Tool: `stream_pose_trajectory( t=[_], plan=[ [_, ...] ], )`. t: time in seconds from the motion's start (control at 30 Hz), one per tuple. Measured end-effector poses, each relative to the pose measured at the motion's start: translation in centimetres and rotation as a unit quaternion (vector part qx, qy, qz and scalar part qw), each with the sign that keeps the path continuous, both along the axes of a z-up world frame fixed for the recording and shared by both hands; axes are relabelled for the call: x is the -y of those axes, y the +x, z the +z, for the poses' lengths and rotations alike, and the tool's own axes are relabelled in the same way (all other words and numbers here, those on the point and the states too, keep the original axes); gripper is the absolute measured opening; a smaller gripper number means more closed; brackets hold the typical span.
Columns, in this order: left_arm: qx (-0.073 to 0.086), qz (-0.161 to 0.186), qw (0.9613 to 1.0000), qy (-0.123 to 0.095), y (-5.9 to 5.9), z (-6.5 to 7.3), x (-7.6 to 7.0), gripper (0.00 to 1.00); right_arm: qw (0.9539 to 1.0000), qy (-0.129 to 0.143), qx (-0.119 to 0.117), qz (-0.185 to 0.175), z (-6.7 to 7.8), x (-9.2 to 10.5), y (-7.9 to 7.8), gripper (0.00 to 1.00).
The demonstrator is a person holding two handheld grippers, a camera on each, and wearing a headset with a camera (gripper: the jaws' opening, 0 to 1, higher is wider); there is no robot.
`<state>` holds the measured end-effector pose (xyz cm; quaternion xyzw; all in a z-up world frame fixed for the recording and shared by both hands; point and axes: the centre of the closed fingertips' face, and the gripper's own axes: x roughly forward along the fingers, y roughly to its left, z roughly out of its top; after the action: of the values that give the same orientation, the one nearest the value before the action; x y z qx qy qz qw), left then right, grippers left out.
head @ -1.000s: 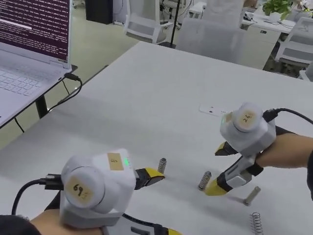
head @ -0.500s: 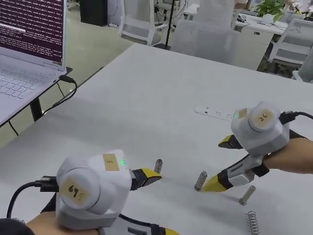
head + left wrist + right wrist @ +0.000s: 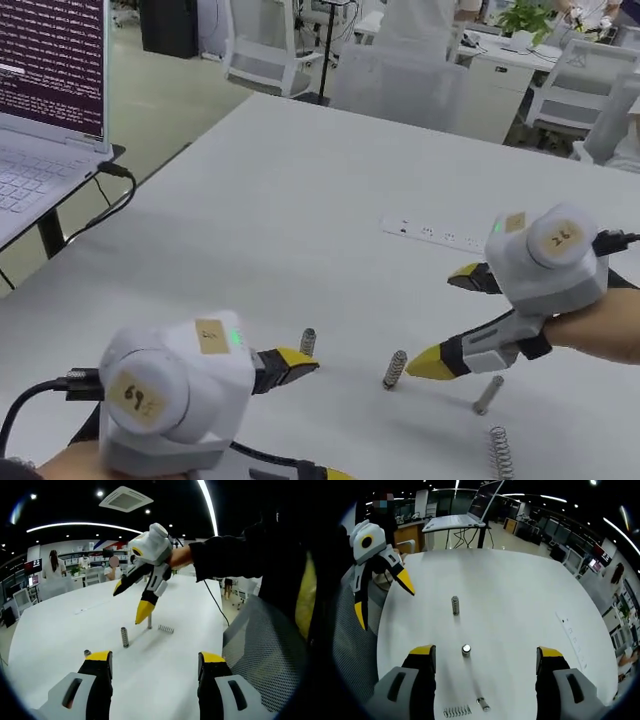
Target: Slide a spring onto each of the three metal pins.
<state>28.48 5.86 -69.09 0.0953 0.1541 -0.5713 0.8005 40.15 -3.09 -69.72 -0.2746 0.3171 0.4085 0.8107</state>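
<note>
Two of the three pins already wear coils, so you look about two-thirds done. What remains is the bare pin [image 3: 487,395], standing on the table [image 3: 300,200]. The last spring [image 3: 498,452] lies flat just beside the bare pin, on your side of it, apart from it. The middle pin [image 3: 395,370] stands near the bare pin to its left. The end pin [image 3: 308,342] stands farther left in the same row. Each has its coil seated over it.

Your right gripper [image 3: 445,318] hangs above and just left of the bare pin. Its fingers are spread wide with nothing between them, and the lower tip points down close to the middle pin. That spread suits the likely next move: swing back past the bare pin and come down over the spring.

Your left gripper [image 3: 155,656] sits well left of the bare pin, by the end pin, also parted and empty. It seems parked there to keep the right side's path free.

The spring is thin and lies low, so pinch it lightly across its middle, or it may squash or flick away. You can't tell from here whether the bare pin is fixed, so avoid nudging it as you reach past.
</note>
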Motion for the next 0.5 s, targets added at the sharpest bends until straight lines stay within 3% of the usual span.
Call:
stream_pose_trajectory(
  t=[0.5],
  plan=[
    [0.000,-0.012,0.9999,0.002,-0.3,0.0,0.6,0.66,0.9985,0.027,0.039,-0.028,2.7,1.3,-0.7,0.81]
  ],
)
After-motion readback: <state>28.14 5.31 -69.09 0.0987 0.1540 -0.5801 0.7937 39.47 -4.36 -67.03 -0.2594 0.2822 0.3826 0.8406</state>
